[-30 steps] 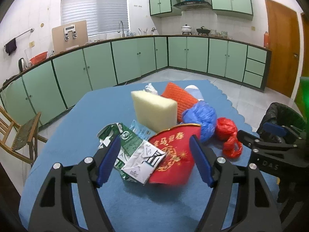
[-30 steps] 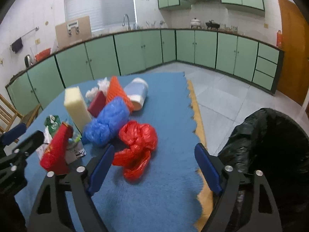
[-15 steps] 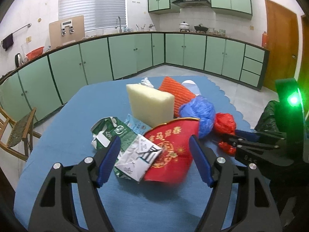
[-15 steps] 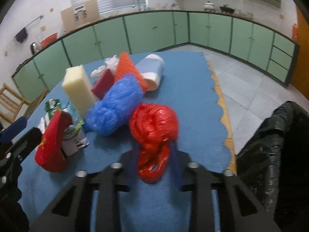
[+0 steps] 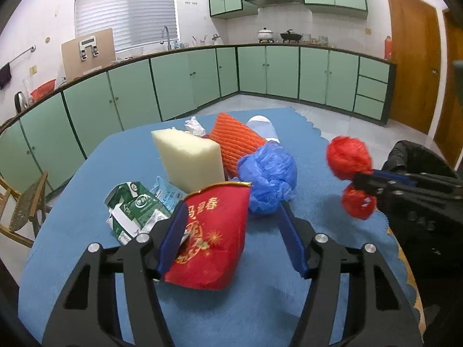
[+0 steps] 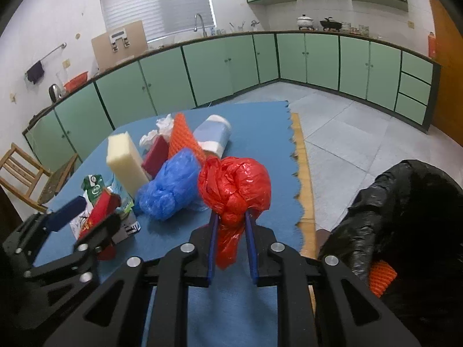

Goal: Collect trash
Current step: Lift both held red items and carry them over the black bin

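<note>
A: Where is the red plastic bag being held?

B: It is being pinched at its twisted neck by the right tongs, whose jaws are closing on it; the bunched body is being carried clear above the blue bench, and its tail is hanging down between the pads.

A: And the bin?

B: The black bin bag is being seen to the right of the held bag, just past the bench's scalloped edge, so a swing rightward is judged to be called for.

A: The other side?

B: The red paper pouch is being straddled by the left tongs, which are closing. One pad is being pressed to the pouch's left side, while the other is being kept apart from it.
</note>
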Demonstrator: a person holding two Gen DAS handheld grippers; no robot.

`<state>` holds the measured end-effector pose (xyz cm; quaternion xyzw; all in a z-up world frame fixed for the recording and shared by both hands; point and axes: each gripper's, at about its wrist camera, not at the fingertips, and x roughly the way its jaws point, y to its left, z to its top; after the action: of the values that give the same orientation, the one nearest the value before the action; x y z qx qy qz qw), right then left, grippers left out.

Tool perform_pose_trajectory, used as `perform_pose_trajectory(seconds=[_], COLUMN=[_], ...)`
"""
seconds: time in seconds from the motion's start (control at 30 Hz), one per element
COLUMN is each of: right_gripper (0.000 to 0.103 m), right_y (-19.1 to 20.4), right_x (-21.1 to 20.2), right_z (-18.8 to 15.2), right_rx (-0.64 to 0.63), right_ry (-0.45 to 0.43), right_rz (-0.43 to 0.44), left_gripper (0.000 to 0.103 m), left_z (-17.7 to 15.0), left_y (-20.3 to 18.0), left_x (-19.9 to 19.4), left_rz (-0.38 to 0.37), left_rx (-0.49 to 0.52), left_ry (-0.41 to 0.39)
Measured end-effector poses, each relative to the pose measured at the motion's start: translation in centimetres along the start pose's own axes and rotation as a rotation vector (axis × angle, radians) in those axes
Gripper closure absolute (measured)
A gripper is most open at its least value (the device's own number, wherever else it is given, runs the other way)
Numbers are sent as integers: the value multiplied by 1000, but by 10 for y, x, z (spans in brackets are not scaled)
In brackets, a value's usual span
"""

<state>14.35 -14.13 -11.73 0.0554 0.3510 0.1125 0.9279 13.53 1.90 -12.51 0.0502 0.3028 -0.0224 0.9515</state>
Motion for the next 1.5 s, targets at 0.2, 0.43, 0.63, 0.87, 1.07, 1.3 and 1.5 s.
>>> perform_pose_trajectory(seconds=[0.2, 0.43, 0.63, 0.87, 1.07, 1.3, 1.5], right_gripper=[85, 85, 85, 85, 85, 85, 85], right_y=[-7, -12, -5, 1, 2, 2, 2], right_x=[-3, -9, -15, -27, -36, -50, -69], right_z=[0, 0, 0, 1, 2, 4, 8], right_rx=[11, 10, -19, -43, -47, -49, -52], right_ry=[-8, -18, -29, -52, -68, -94, -131], right_rz=[-1, -6, 0, 16, 16, 14, 20], left_gripper=[48, 65, 81, 90, 92, 95, 96], left_z=[2, 2, 6, 10, 11, 20, 24], left_y=[-12, -11, -5, 6, 14, 3, -8], left_x=[13, 18, 5, -13, -30, -50, -66], left_rz=[49, 95, 82, 28, -56, -93, -135], left_rx=[31, 10, -21, -83, -141, -131, -114], left_ry=[11, 25, -24, -45, -54, -103, -140])
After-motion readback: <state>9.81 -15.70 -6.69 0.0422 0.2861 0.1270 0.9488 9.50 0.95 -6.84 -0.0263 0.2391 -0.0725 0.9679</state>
